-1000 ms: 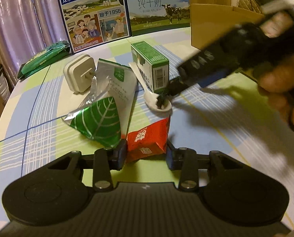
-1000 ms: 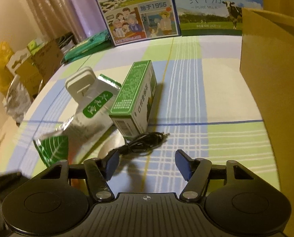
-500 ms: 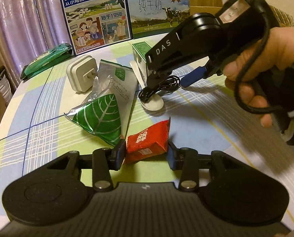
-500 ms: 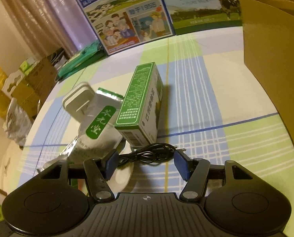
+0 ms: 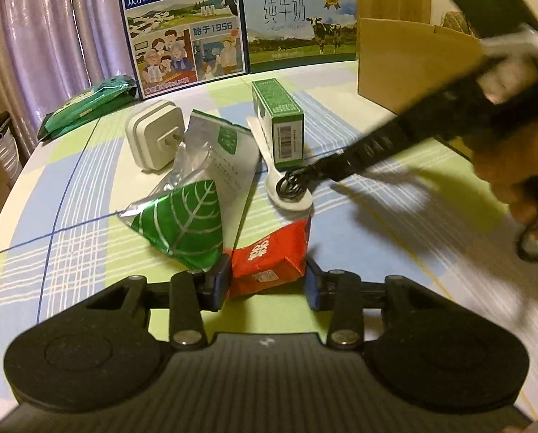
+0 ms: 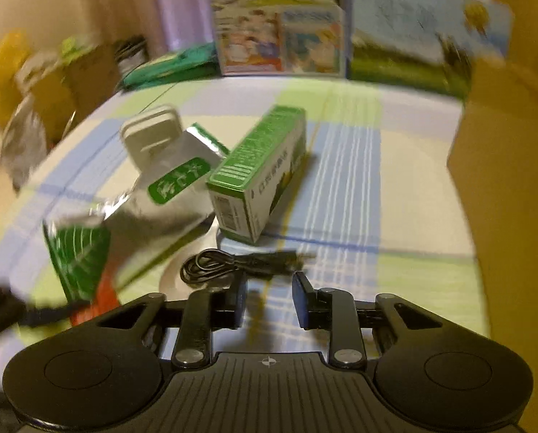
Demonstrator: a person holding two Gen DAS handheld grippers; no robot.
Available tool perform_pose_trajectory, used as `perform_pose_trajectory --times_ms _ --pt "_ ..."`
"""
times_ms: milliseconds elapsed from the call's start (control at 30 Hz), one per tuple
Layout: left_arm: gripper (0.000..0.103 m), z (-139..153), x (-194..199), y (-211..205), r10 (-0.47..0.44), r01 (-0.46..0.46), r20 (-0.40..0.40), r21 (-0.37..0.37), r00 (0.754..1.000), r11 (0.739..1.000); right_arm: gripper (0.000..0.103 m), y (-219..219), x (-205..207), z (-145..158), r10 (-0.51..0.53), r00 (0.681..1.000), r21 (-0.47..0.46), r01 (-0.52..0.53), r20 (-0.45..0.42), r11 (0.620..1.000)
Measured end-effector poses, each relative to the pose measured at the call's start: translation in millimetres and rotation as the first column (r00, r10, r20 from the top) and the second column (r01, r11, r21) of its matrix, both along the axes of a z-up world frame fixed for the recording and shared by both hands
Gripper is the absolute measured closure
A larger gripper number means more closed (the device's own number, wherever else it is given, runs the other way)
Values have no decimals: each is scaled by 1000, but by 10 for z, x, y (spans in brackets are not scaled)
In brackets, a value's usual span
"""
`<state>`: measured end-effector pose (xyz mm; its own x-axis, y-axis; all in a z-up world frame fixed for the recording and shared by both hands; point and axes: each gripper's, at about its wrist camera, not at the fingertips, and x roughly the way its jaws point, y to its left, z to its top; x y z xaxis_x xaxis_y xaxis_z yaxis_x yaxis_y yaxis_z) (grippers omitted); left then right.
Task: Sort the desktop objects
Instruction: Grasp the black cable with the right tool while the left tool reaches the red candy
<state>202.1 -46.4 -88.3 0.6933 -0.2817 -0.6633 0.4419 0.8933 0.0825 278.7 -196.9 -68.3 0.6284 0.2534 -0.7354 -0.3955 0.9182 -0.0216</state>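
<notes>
Left gripper [image 5: 267,283] has its jaws clamped on the red crinkly foil snack packet [image 5: 269,258], low over the checked tablecloth [image 5: 395,223]; it looks light and crushable, so pinch the body gently. Right gripper [image 6: 269,299]: jaws narrowed but apart, with the coiled thin black cable [image 6: 229,261] just ahead of the fingertips. I can't tell if it's pinched. The cable is limp, light and springy; best taken across the bundled loops, not the loose plug end. Left view shows the coil [image 5: 290,186] hanging at the right tool's tip over a white plastic spoon [image 5: 287,195]. Right view, blurred, shows the plug end reaching toward the green-and-white carton [image 6: 261,176] and the brown cardboard box [image 6: 503,180] beyond.
</notes>
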Motion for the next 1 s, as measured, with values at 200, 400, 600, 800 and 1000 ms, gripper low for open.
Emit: perform_pose_trajectory --times_ms 200,400,600,800,1000 --pt "85 76 135 36 9 -9 2 -24 1000 1000 71 192 32 4 284 958 -228 -267 43 936" --pt "85 83 172 48 -6 7 5 -18 1000 1000 67 381 166 -139 497 866 -309 -487 -49 817" --pt "81 45 170 33 -27 27 17 -4 1000 1000 76 375 263 -184 460 881 -252 -472 -110 845" --pt "66 14 190 -63 -84 82 54 35 995 996 85 255 105 -99 351 926 -155 -370 -138 916" --pt "62 -49 212 -173 -156 149 69 90 985 985 94 -1 -113 -17 144 968 6 -146 -207 989"
